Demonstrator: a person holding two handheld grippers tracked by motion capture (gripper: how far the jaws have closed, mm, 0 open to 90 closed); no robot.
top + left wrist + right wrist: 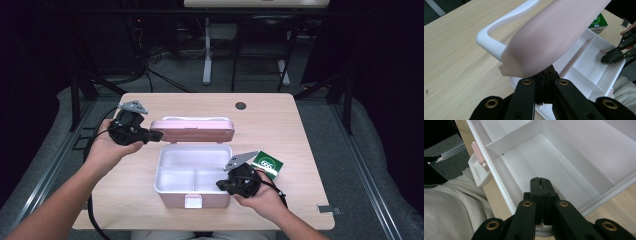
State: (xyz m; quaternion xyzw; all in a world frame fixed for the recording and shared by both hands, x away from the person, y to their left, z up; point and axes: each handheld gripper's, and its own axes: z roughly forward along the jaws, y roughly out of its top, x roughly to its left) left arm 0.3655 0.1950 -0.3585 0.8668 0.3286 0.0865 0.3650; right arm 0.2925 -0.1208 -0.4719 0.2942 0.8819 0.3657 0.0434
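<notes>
Box point(192, 187) lid point(192, 129) raised; left gripper point(152, 135) clenched against lid edge, right gripper point(222, 186) clenched empty over box; green packet point(268, 165) beside box, unpacked.

Plenty of bare tabletop point(280, 112) behind and to both sides of the open box point(192, 175), so a claw gets through easily there. The raised pink lid point(192, 129) walls off the back of the box. The green carton point(267, 165) sits just beside its right wall, tightening that side. Inside, a white divider point(519, 135) splits the floor into compartments.
</notes>
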